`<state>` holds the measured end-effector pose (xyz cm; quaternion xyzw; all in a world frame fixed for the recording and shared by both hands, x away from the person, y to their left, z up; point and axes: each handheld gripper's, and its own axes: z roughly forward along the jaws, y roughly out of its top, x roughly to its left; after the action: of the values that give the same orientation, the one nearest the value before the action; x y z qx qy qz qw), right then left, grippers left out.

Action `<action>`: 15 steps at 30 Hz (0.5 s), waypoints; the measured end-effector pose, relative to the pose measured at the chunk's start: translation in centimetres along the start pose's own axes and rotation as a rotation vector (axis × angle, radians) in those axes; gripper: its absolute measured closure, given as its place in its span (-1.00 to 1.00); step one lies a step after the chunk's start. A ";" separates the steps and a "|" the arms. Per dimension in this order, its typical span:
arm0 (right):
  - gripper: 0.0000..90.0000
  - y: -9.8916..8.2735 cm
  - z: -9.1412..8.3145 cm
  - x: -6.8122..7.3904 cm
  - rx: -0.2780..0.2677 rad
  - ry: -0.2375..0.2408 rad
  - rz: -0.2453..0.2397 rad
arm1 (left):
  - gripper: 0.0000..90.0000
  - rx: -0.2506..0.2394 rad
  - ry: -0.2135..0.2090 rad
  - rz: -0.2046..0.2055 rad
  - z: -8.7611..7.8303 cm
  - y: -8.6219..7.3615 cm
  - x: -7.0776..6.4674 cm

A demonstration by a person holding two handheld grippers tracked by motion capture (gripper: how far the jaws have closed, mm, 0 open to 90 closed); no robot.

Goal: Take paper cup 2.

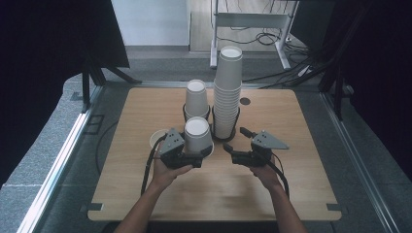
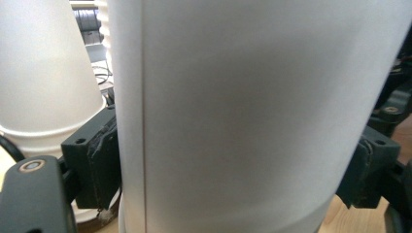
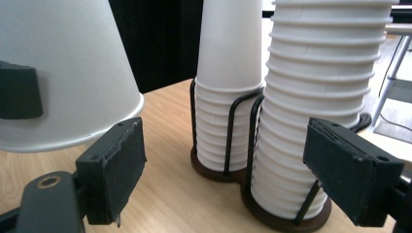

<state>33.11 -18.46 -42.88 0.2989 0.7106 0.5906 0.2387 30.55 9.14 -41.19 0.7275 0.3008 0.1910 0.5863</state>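
My left gripper [image 1: 198,153] is shut on a white paper cup [image 1: 197,135] that stands upside down, just above the wooden table [image 1: 145,194]. In the left gripper view the cup [image 2: 252,111] sits between the jaws, and both pads [image 2: 99,160] press on its wall. To its right, my right gripper [image 1: 236,140] is open with nothing between its fingers. Its jaws [image 3: 228,179] point at a tall stack of cups [image 3: 316,107] and a shorter stack [image 3: 228,82], each in a black wire holder. The held cup [image 3: 63,73] is at the upper left of the right gripper view.
The tall stack [image 1: 227,92] and the short stack [image 1: 196,99] stand side by side at the table's middle. A white round rim [image 1: 156,138] lies on the wood, partly behind the left gripper. Cables and a metal frame [image 1: 252,22] are on the floor beyond the far edge.
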 end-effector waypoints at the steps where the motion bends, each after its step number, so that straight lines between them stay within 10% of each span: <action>1: -0.66 -0.2 -0.1 0.0 0.002 0.001 0.003 | -0.69 0.003 0.001 0.000 0.1 -0.2 0.0; 15: -0.65 -2.3 -1.1 0.1 0.041 -0.006 -0.002 | -0.69 0.035 0.011 0.011 0.7 -1.3 -0.5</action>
<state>31.90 -19.42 -44.95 0.3049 0.7222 0.5746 0.2353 30.34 8.43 -42.61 0.7383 0.3035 0.1930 0.5706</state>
